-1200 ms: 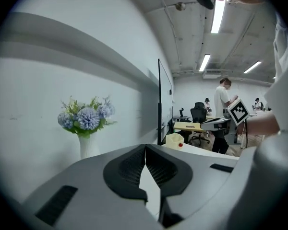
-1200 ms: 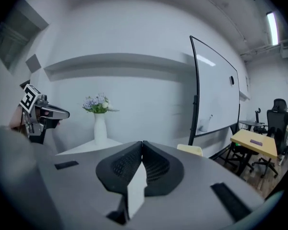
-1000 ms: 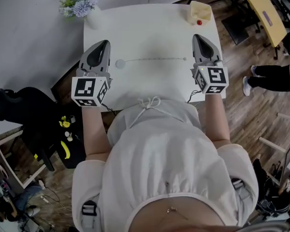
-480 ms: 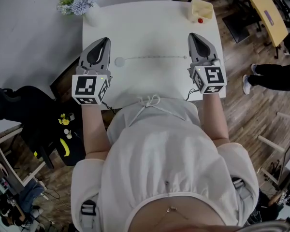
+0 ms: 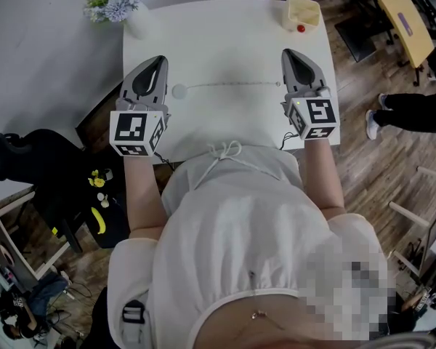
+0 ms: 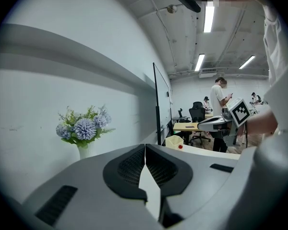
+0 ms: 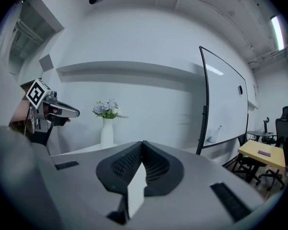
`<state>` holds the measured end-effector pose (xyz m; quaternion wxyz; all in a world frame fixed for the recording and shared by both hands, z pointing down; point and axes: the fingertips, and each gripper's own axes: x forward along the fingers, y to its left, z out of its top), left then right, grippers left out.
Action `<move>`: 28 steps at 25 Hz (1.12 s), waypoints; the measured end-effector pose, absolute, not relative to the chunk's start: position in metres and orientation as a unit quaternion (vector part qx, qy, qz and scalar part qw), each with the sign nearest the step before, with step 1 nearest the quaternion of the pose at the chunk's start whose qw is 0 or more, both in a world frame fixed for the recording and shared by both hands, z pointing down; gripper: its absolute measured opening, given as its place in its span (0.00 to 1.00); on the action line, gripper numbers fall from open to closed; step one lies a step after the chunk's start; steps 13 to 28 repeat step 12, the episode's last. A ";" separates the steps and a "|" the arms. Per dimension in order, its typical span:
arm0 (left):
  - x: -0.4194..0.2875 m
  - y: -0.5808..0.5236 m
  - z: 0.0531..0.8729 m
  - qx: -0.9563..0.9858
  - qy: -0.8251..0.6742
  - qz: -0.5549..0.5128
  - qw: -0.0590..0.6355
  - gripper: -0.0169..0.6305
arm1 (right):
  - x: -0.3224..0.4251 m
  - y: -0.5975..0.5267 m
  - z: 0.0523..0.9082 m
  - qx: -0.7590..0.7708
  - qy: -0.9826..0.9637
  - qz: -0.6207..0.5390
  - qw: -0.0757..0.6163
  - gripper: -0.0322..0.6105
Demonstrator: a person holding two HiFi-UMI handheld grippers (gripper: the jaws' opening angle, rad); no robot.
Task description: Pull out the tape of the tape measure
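The tape measure's round white case (image 5: 179, 91) lies on the white table (image 5: 225, 42). Its thin tape (image 5: 232, 86) is drawn out in a line to the right. My left gripper (image 5: 159, 59) hovers just left of the case, shut and empty. My right gripper (image 5: 286, 52) hovers by the tape's far end, also shut with nothing in it. In the left gripper view the jaws (image 6: 145, 147) meet in a closed seam, and the right gripper (image 6: 216, 122) shows across the table. The right gripper view shows its jaws (image 7: 143, 145) pressed together and the left gripper (image 7: 62, 110) opposite.
A white vase of blue flowers (image 5: 116, 6) stands at the table's far left corner. A cream cup with a red ball (image 5: 302, 14) sits at the far right corner. A black chair (image 5: 29, 166) is at the left, and a standing person (image 5: 414, 115) and a yellow table (image 5: 400, 20) at the right.
Both grippers have shifted slightly away from me over the table and stay shut. The tape measure and its drawn-out tape lie as before.
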<state>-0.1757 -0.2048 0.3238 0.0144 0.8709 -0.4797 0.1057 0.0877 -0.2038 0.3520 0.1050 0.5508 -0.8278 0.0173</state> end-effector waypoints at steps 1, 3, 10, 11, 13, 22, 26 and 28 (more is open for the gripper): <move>-0.175 -0.204 0.325 0.871 -0.479 0.106 0.016 0.06 | 0.088 -0.203 0.353 0.551 -0.828 0.017 0.106 0.05; -0.173 -0.203 0.326 0.872 -0.478 0.107 0.018 0.06 | 0.088 -0.201 0.355 0.551 -0.827 0.020 0.110 0.05; -0.174 -0.201 0.334 0.869 -0.482 0.111 0.025 0.06 | 0.085 -0.198 0.357 0.549 -0.828 0.019 0.109 0.05; -0.174 -0.201 0.335 0.868 -0.483 0.111 0.027 0.06 | 0.085 -0.197 0.357 0.548 -0.829 0.018 0.109 0.05; -0.175 -0.200 0.336 0.867 -0.485 0.111 0.029 0.06 | 0.085 -0.196 0.357 0.548 -0.829 0.018 0.110 0.05; -0.175 -0.200 0.336 0.867 -0.485 0.111 0.029 0.06 | 0.085 -0.196 0.357 0.548 -0.829 0.018 0.110 0.05; -0.175 -0.200 0.336 0.867 -0.485 0.111 0.029 0.06 | 0.085 -0.196 0.357 0.548 -0.829 0.018 0.110 0.05; -0.175 -0.200 0.336 0.867 -0.485 0.111 0.029 0.06 | 0.085 -0.196 0.357 0.548 -0.829 0.018 0.110 0.05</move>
